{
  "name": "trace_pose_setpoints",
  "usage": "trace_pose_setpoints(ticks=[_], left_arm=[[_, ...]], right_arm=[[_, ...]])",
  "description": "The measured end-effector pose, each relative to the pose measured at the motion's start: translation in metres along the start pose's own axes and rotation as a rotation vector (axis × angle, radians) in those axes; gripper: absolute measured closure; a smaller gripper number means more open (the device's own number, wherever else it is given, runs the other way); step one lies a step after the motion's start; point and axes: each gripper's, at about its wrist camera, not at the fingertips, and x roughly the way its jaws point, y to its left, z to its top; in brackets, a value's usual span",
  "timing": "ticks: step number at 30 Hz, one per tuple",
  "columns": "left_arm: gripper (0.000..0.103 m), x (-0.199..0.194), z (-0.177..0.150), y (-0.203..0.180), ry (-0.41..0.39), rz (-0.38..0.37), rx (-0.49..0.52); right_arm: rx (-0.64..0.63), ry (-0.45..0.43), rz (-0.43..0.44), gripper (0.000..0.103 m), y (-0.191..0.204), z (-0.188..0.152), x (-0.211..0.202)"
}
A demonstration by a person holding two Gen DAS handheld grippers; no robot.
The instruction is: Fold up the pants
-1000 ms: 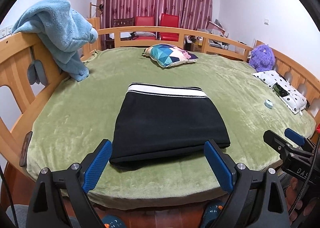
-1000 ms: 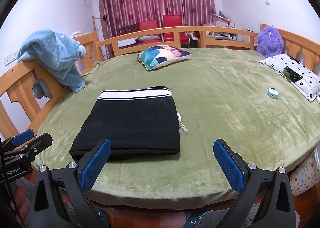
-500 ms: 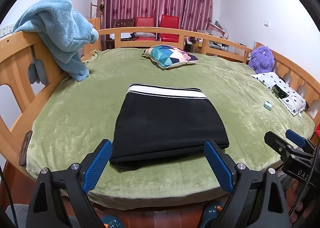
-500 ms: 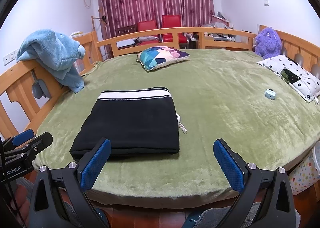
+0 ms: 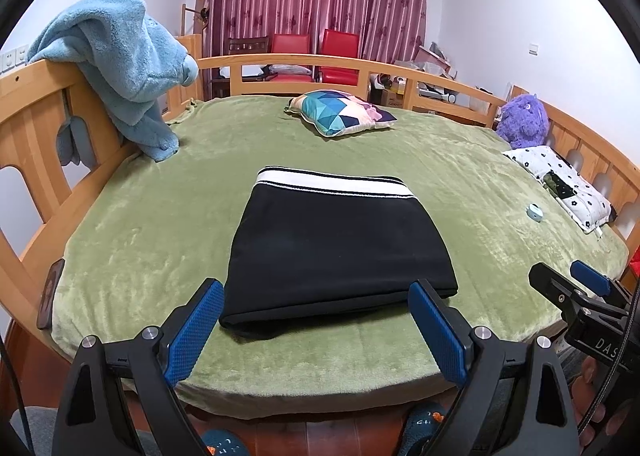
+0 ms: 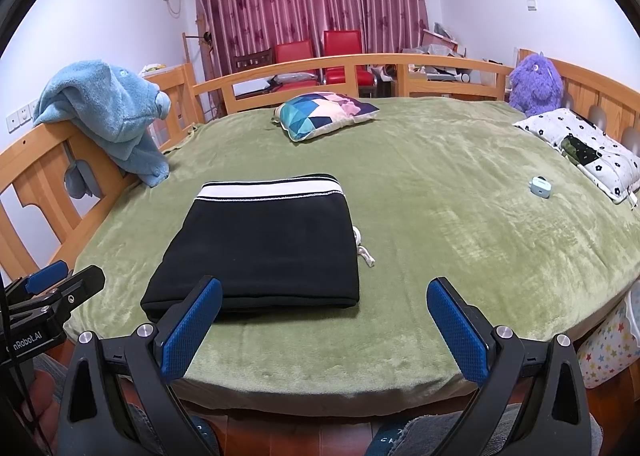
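Black pants [image 5: 336, 244] with a white waistband lie folded into a neat rectangle on the green bed cover; they also show in the right wrist view [image 6: 264, 248], with a white drawstring [image 6: 364, 252] sticking out at their right side. My left gripper [image 5: 316, 320] is open and empty, held at the bed's near edge just short of the pants' near fold. My right gripper [image 6: 324, 320] is open and empty, at the near edge to the right of the pants. Each gripper shows at the edge of the other's view.
The green bed cover [image 5: 160, 215] has wooden rails around it. A blue towel [image 5: 120, 67] hangs over the left rail. A patterned cushion [image 5: 340, 115] lies at the back, a purple plush [image 5: 524, 119] and a floral pillow [image 5: 560, 179] at the right, a small blue case [image 5: 534, 212] near them.
Both grippers have drawn back slightly from the bed; the pants lie unchanged.
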Motion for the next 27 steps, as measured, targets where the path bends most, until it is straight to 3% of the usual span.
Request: trace_pose_setpoints(ticks=[27], left_arm=[[0.009,-0.0027,-0.0011,-0.0004,-0.001,0.002,-0.008]], right_arm=[[-0.004,0.001,0.004,0.002,0.0008,-0.0004,-0.0011]])
